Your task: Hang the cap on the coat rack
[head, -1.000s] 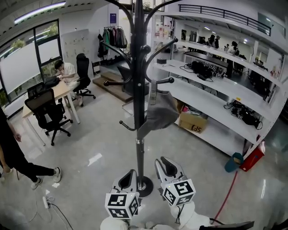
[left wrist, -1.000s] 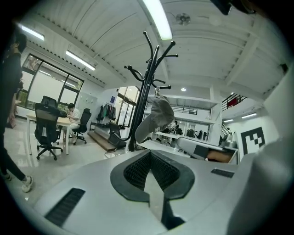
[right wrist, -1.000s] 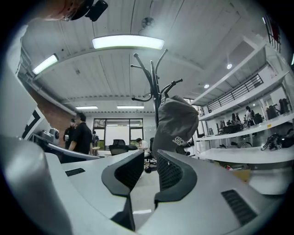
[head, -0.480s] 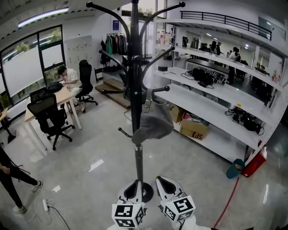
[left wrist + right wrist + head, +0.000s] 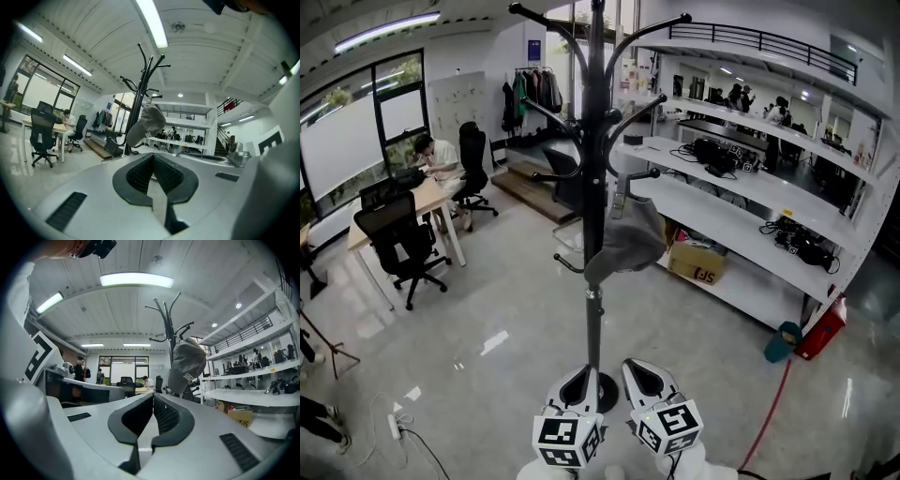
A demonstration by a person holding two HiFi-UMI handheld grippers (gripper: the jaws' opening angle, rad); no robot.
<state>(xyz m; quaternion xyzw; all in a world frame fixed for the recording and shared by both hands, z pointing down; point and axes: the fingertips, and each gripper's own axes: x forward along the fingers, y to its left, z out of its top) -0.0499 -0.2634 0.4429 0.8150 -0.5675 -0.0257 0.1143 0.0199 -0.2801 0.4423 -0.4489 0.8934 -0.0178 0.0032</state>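
A grey cap (image 5: 628, 240) hangs from a lower hook of the tall black coat rack (image 5: 594, 178), apart from both grippers. My left gripper (image 5: 579, 384) and right gripper (image 5: 645, 377) are held low near the rack's base, side by side. Both are shut with nothing between the fingers. In the left gripper view the cap (image 5: 146, 124) hangs on the rack (image 5: 139, 89) well beyond the closed left gripper (image 5: 153, 157). In the right gripper view the cap (image 5: 186, 363) hangs on the rack (image 5: 169, 326) above and ahead of the shut right gripper (image 5: 153, 398).
Long white shelves (image 5: 741, 192) with gear run along the right, with a cardboard box (image 5: 697, 262) beneath. On the left a person sits at a desk (image 5: 420, 192) behind a black office chair (image 5: 394, 234). A red hose (image 5: 772, 398) and a power strip (image 5: 395, 427) lie on the floor.
The person walking at the left has gone almost out of view. The head view shifted a little. Cap stays on its hook and both grippers stay low and shut.
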